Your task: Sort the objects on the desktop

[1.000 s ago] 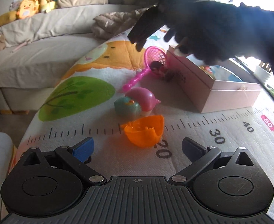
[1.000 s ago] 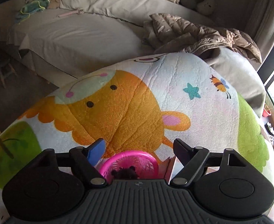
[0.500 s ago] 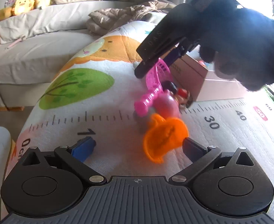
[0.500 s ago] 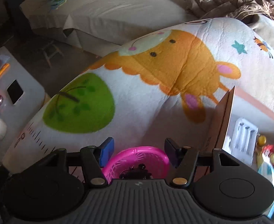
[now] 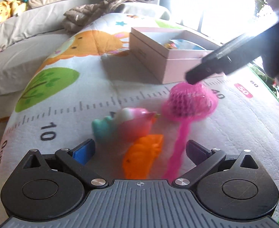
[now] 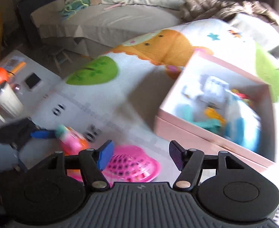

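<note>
A pink toy net [image 5: 189, 102] with a long handle lies on the play mat; it also shows in the right wrist view [image 6: 133, 167] just below my right gripper [image 6: 141, 156], which is open and empty above it. In the left wrist view a right finger [image 5: 211, 70] touches the net's rim. My left gripper [image 5: 139, 150] is open, with an orange shell toy [image 5: 143, 159] between its fingers and a pink and teal toy [image 5: 128, 125] just beyond. The pink box [image 5: 170, 60] holds several toys.
The play mat [image 5: 67, 98] has a printed ruler scale and animal pictures. A grey sofa [image 5: 25, 38] with plush toys and a crumpled jacket lies behind. A side table [image 6: 15, 87] with a mug and small items stands left of the mat.
The right gripper has opened and let go of the pink net, which now lies nearer the box front. The left gripper has moved forward over the orange toy. Both views are motion-blurred.
</note>
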Action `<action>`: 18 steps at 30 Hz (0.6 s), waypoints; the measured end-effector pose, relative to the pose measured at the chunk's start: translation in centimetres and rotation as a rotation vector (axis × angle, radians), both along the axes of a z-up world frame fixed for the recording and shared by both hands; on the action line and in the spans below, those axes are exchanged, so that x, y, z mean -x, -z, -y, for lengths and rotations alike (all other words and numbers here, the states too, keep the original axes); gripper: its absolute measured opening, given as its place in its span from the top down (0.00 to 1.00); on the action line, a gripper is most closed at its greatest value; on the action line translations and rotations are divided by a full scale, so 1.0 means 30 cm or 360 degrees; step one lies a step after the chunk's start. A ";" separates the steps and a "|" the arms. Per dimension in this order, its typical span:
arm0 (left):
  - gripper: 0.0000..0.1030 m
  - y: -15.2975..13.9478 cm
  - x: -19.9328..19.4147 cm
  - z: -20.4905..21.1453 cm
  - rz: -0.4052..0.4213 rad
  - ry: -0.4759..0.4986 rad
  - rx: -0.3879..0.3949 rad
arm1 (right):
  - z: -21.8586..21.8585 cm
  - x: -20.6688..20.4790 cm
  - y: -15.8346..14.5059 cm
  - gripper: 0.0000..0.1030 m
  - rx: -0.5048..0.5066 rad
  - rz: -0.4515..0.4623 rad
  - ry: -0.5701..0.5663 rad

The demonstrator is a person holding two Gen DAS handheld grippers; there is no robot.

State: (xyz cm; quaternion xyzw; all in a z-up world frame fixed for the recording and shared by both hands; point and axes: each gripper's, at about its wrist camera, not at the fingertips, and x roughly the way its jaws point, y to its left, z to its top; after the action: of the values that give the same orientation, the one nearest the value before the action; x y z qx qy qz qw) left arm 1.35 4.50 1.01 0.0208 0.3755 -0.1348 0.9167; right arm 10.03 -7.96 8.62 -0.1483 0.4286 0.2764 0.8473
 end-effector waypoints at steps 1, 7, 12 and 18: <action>0.00 0.000 -0.004 0.016 -0.0002 0.0015 -0.0003 | 0.033 0.022 0.008 0.36 0.0060 0.0058 0.0029; 0.00 0.006 -0.051 0.118 -0.0032 0.0097 0.0004 | 0.226 0.097 0.032 0.25 0.0142 0.0207 0.0264; 0.00 0.004 -0.157 0.200 -0.0036 0.0100 0.0042 | 0.335 0.144 0.055 0.16 -0.0023 0.0188 0.0382; 0.00 -0.011 -0.208 0.231 -0.0026 0.0048 -0.0032 | 0.359 0.185 0.139 0.13 -0.0006 0.0188 0.0432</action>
State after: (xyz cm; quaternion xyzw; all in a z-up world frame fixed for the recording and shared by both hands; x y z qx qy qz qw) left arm 7.60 -2.44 1.34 0.0345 0.3840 -0.1450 0.9112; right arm 4.48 -18.73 4.46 -0.1034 0.3934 0.1510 0.9010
